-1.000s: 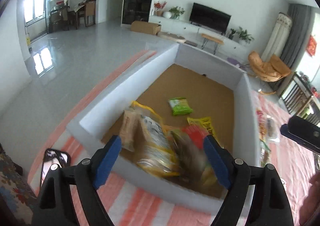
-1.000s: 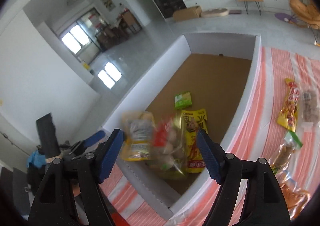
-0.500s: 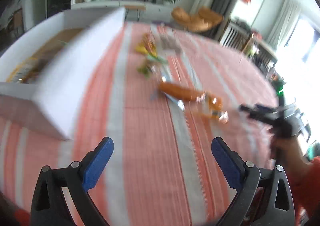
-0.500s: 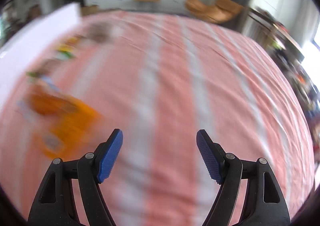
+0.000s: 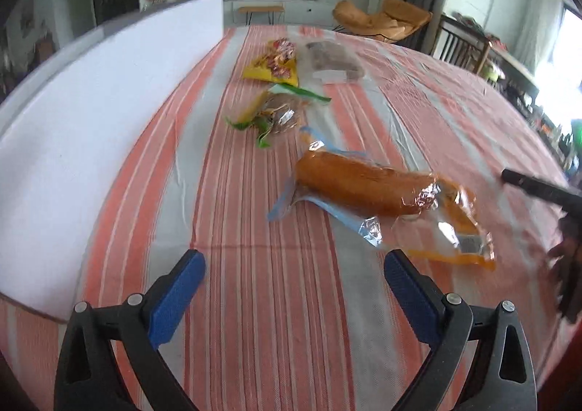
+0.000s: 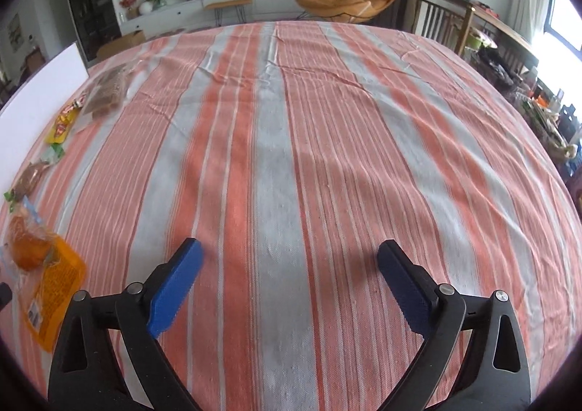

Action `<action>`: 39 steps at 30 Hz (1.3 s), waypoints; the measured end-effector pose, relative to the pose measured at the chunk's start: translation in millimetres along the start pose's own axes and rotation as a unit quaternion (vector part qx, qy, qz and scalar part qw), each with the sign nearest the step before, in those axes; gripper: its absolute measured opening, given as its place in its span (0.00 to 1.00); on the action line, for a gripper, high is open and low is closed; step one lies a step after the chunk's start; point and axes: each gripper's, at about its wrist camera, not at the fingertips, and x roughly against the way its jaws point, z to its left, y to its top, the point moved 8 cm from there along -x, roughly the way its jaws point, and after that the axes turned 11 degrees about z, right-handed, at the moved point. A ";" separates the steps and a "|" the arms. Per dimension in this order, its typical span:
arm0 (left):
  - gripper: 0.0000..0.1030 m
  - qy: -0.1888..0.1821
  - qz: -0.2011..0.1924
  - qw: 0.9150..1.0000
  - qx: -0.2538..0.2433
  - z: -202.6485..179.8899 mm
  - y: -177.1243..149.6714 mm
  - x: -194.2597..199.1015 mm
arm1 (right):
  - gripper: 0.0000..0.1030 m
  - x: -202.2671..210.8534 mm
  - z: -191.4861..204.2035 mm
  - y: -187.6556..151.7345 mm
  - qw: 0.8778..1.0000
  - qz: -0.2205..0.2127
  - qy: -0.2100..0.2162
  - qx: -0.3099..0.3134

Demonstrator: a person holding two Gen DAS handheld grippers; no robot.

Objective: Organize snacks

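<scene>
Left wrist view: the left gripper (image 5: 293, 282) stands wide open with nothing between its blue pads. The nearest snack, a long orange-brown bread roll in a clear crinkly wrapper (image 5: 367, 187), lies just ahead at about one o'clock. Its long axis runs from ten o'clock to four o'clock, slantwise to the line across the jaws, so I judge a small wrist roll is needed to grip it across its narrow width. Further off towards twelve o'clock lie a small clear packet with green trim (image 5: 278, 111), a yellow and red foil bag (image 5: 274, 63) and a clear bag of brown pieces (image 5: 333, 62). The white-walled box (image 5: 109, 112) rises at nine to ten o'clock. Everything rests on an orange and grey striped tablecloth (image 5: 262, 302); a television and an orange lounge chair stand beyond.

Right wrist view: the right gripper (image 6: 289, 278) is opening its jaws, and only cloth lies between them. The roll sits far off at nine o'clock, so the left gripper is nearer.
</scene>
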 end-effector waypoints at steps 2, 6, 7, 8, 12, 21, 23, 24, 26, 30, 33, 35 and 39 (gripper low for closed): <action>0.98 0.021 0.012 1.000 -0.018 -5.1 -0.4 -6.3 | 0.96 1.1 2.3 0.0 1.000 0.000 0.002 0.001; 1.00 0.021 0.012 0.999 -0.021 -6.0 0.0 -4.0 | 0.96 1.1 3.4 0.3 1.000 0.000 0.001 0.001; 1.00 0.022 0.012 0.999 -0.021 -6.0 -0.3 -3.0 | 0.96 1.2 3.4 0.2 1.000 0.000 0.001 0.001; 1.00 0.022 0.012 0.999 -0.022 -5.9 -0.3 -2.7 | 0.96 1.3 3.4 0.1 1.000 0.000 0.001 0.001; 1.00 0.022 0.012 0.999 -0.022 -5.8 -0.7 -1.8 | 0.96 1.4 3.5 -0.1 1.000 0.000 0.001 0.001; 1.00 0.022 0.012 0.999 -0.022 -5.8 -0.5 -2.1 | 0.96 1.4 3.3 0.0 1.000 0.000 0.001 0.001; 1.00 0.022 0.012 0.999 -0.022 -5.8 -0.6 -2.1 | 0.96 1.5 3.4 -0.2 1.000 0.000 0.001 0.001; 1.00 0.022 0.012 0.999 -0.022 -5.9 -0.4 -2.2 | 0.96 1.5 3.3 -0.1 1.000 0.000 0.001 0.001; 1.00 0.022 0.012 0.999 -0.022 -5.9 -0.6 -2.2 | 0.96 1.5 3.4 -0.2 1.000 0.000 0.001 0.001; 1.00 0.022 0.012 0.999 -0.022 -5.9 -0.3 -2.5 | 0.96 1.5 3.3 -0.1 1.000 0.000 0.001 0.001; 1.00 0.022 0.012 0.999 -0.022 -6.0 -0.3 -2.7 | 0.96 1.6 3.3 0.0 1.000 0.000 0.001 0.001; 1.00 0.022 0.012 0.999 -0.022 -6.2 0.5 -3.4 | 0.96 1.6 3.3 0.0 1.000 0.000 0.001 0.001; 1.00 0.022 0.012 0.999 -0.022 -6.1 -0.4 -3.1 | 0.96 1.7 3.5 -0.2 1.000 0.000 0.001 0.001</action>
